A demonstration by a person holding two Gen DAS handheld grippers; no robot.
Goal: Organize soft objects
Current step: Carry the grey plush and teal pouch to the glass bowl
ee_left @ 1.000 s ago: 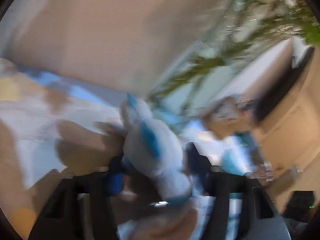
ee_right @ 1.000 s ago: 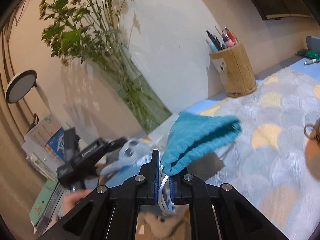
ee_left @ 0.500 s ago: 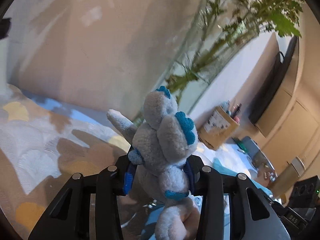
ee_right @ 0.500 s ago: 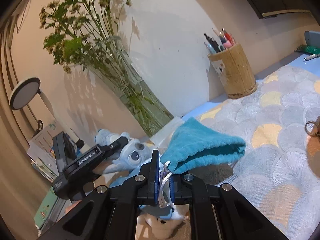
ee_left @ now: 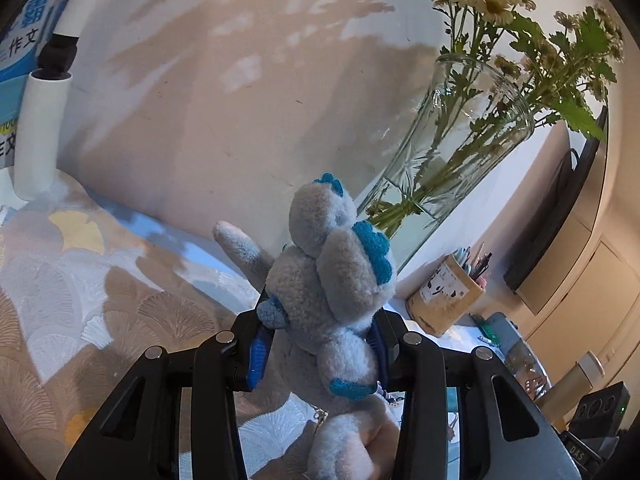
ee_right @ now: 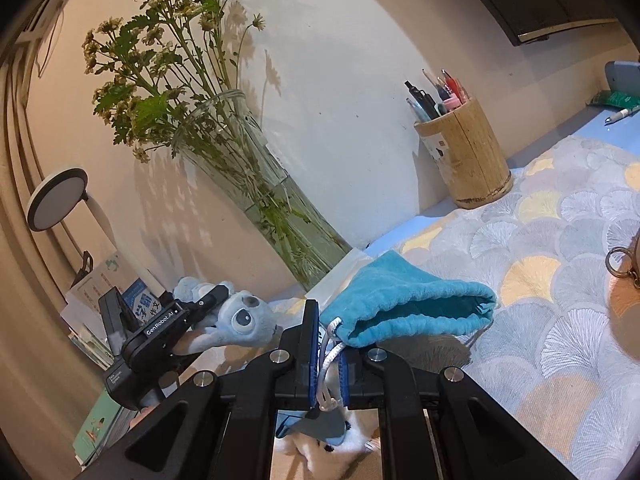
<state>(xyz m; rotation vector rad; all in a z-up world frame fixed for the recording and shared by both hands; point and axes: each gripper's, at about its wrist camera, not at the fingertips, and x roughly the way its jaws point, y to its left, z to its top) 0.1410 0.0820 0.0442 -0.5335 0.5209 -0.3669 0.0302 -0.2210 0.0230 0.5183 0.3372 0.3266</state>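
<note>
My left gripper (ee_left: 318, 354) is shut on a grey and blue plush toy (ee_left: 328, 280), held upright above the patterned cloth. The plush (ee_right: 240, 322) and the left gripper (ee_right: 200, 312) also show at the left of the right wrist view. My right gripper (ee_right: 328, 360) is shut on the white drawstring (ee_right: 330, 354) and neck of a teal fabric pouch (ee_right: 404, 304). The pouch lies sideways with its open mouth facing right, just above the cloth.
A glass vase of flowers (ee_left: 452, 148) stands by the wall, seen also in the right wrist view (ee_right: 256, 184). A bamboo pen holder (ee_right: 464, 152) stands further right. A white lamp post (ee_left: 38, 132) and books (ee_right: 100, 300) sit at the left. A metal keyring (ee_right: 620, 260) lies at the right edge.
The left gripper swung the plush up and steadied; the view turned left to show the lamp post. The right gripper lowered the pouch slightly toward the cloth.
</note>
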